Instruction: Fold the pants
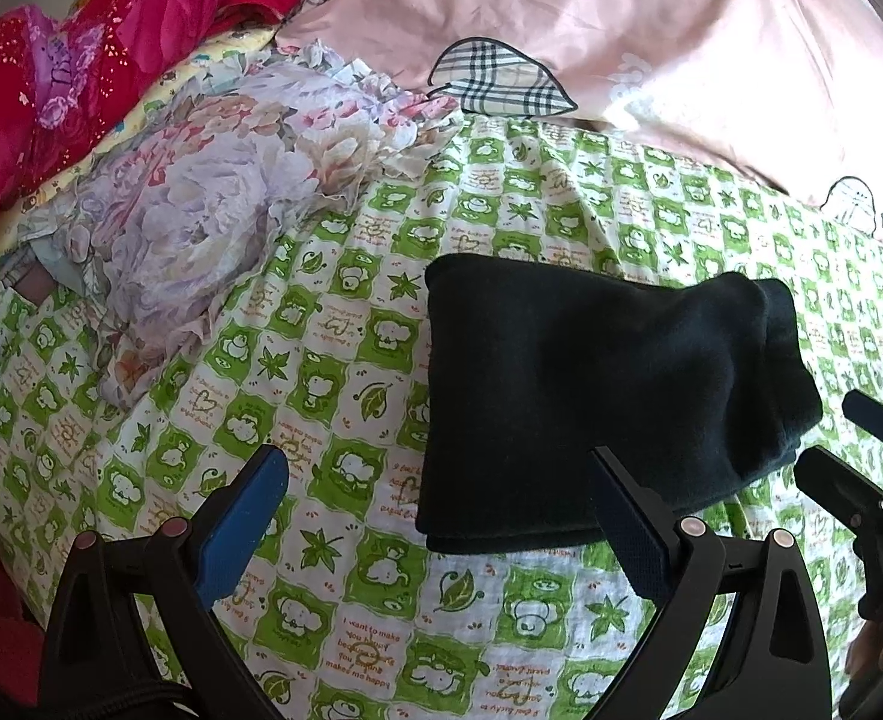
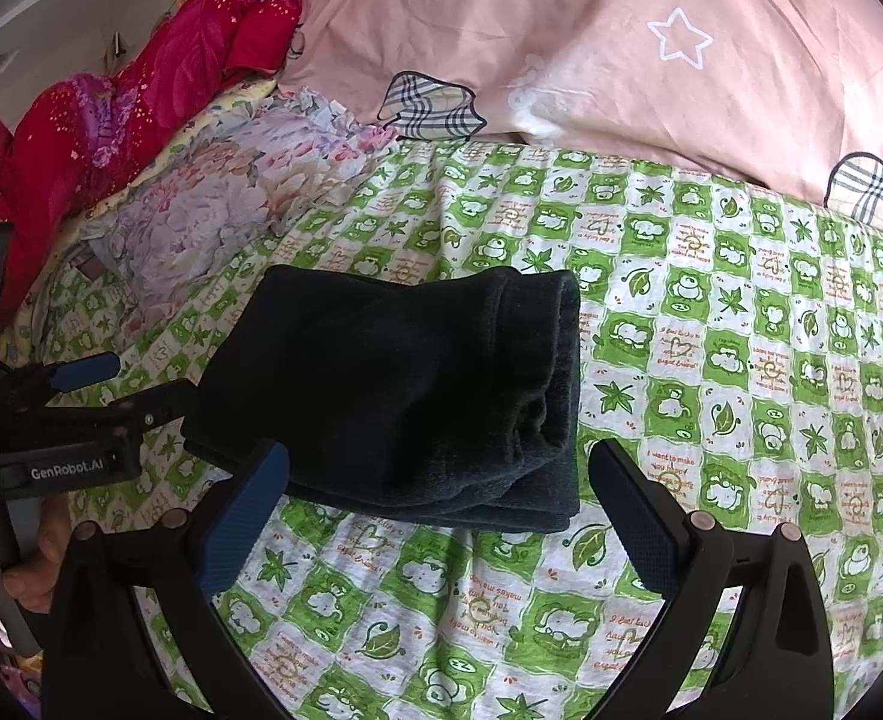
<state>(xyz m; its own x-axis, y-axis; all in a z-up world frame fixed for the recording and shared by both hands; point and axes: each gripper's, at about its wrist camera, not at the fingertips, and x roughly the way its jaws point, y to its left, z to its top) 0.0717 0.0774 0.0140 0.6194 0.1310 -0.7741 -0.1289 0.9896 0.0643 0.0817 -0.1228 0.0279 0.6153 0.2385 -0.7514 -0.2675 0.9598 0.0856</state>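
The dark pants (image 1: pixel 609 396) lie folded into a thick rectangle on the green-and-white patterned bedsheet (image 1: pixel 321 540). They also show in the right wrist view (image 2: pixel 405 390). My left gripper (image 1: pixel 435 468) is open and empty, just in front of the bundle's near left corner. My right gripper (image 2: pixel 435 468) is open and empty, just in front of the bundle's near edge. The left gripper also shows at the left in the right wrist view (image 2: pixel 135 387), beside the bundle. The right gripper also shows at the right edge of the left wrist view (image 1: pixel 843 438).
A pink quilt (image 2: pixel 621 60) with plaid patches lies across the far side of the bed. A floral cloth (image 1: pixel 201 228) and red bedding (image 1: pixel 51 90) are heaped at the far left. Bare sheet (image 2: pixel 741 360) stretches to the right of the pants.
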